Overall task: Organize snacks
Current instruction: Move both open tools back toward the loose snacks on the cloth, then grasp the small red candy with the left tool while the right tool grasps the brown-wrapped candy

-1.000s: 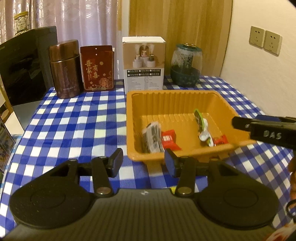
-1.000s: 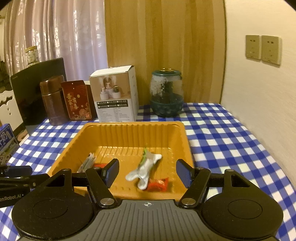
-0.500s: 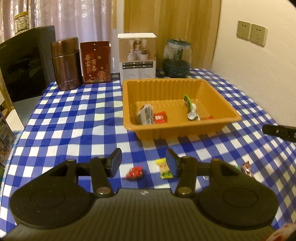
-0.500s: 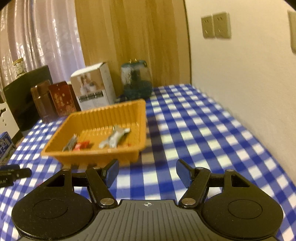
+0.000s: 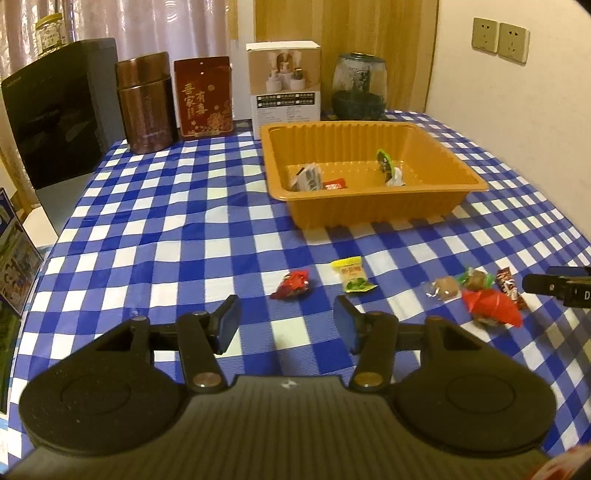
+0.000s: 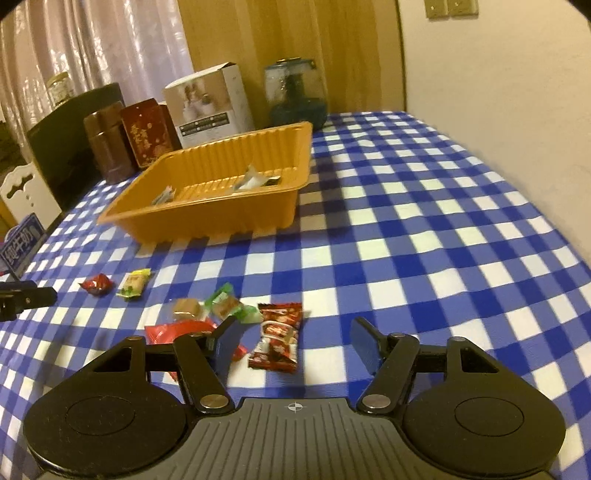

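Note:
An orange tray [image 5: 369,210] stands on the checked cloth and holds a few wrapped snacks [image 5: 306,177]. Loose on the cloth in front of it lie a red candy [image 5: 291,284], a yellow-green candy [image 5: 352,275], a brown candy [image 5: 445,288], a green-wrapped candy [image 5: 476,278], a red packet [image 5: 491,306] and a dark red bar [image 6: 277,336]. My left gripper [image 5: 287,323] is open and empty, just short of the red candy. My right gripper [image 6: 295,341] hovers over the dark red bar. Its jaws are closing, and the pads do not touch the bar.
Behind the tray stand a brown canister [image 5: 146,103], a red tin [image 5: 203,96], a white box [image 5: 284,81] and a glass jar [image 5: 358,86]. A black appliance [image 5: 55,110] is at the back left. A wall with sockets [image 5: 500,35] borders the right side.
Both grippers drew back from above the tray toward the near side of the table and sank. The loose snacks on the cloth came into view. The right jaws narrowed a little.

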`<state>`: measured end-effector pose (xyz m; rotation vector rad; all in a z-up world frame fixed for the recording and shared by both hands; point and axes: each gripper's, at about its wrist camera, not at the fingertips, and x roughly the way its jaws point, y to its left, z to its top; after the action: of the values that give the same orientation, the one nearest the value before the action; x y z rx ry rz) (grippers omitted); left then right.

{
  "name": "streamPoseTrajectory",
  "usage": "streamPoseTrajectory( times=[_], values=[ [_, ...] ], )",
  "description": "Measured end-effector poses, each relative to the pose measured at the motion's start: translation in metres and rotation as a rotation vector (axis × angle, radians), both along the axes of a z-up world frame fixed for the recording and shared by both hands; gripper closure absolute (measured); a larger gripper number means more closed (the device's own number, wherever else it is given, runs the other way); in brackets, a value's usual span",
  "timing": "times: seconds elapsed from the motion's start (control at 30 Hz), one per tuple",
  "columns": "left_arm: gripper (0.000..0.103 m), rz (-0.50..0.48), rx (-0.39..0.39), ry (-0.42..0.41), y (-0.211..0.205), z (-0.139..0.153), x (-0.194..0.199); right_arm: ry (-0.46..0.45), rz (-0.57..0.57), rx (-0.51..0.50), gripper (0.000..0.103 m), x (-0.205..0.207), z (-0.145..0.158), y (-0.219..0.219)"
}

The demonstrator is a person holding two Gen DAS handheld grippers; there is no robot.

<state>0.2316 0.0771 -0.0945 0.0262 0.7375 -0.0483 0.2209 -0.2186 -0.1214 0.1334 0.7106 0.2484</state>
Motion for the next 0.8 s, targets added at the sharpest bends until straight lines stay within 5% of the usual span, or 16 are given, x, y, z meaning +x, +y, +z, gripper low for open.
streamPoseTrajectory(
  times=[0.47,0.8],
  values=[
    [0.046,-0.049,0.033,0.016,0.010,-0.013,0.023,0.062,0.029,-0.084,0.075,0.018,-0.018,0.021],
    [0.048,-0.179,0.090,0.025,-0.005,-0.030,0.052,0.061,-0.010,-0.074,0.077,0.021,-0.011,0.019]
  ],
)
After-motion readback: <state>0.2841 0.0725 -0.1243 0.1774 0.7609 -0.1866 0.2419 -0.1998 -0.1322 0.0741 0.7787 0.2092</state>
